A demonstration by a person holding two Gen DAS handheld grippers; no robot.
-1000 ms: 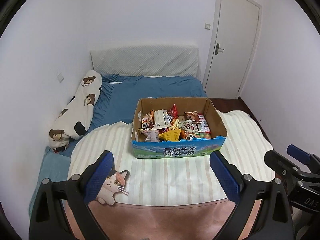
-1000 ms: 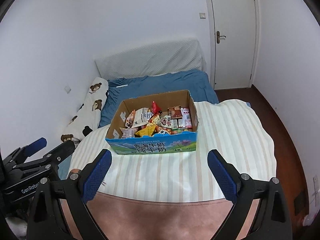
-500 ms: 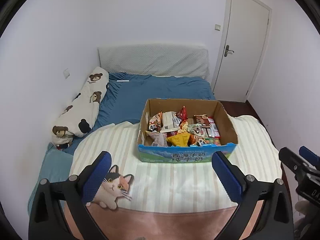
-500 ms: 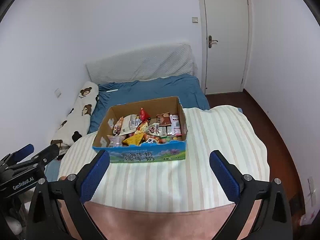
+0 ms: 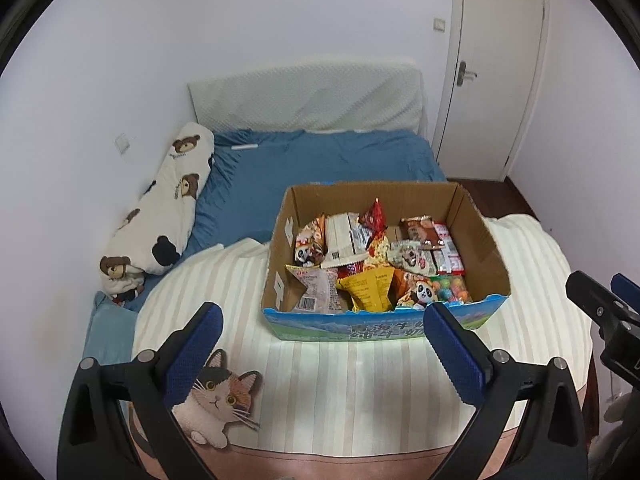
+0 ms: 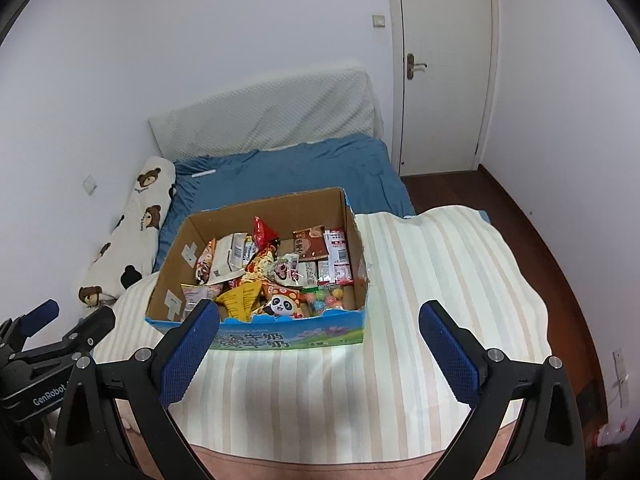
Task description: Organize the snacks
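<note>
Snacks (image 5: 376, 264) sit piled in the box (image 5: 480, 240) on the striped blanket (image 5: 340, 380). We hold left gripper (image 5: 320, 350) and right gripper (image 6: 316, 346) spread, empty, short of it. Sorted or unsorted: unclear.

- A cardboard box (image 5: 476, 236) sits at the centre of the frame on a striped blanket (image 5: 320, 380), filled with snack packets (image 5: 376, 256).
- The left gripper (image 5: 322, 344) frames the bottom of the picture, its blue-padded fingers (image 5: 196, 344) spread wide and holding nothing.
- A cat cushion (image 5: 216, 404) lies at lower left.
- A bear-print pillow (image 5: 160, 216) rests at left on the blue sheet (image 5: 320, 164).
- The right gripper (image 5: 604, 312) shows at the right edge.
</note>
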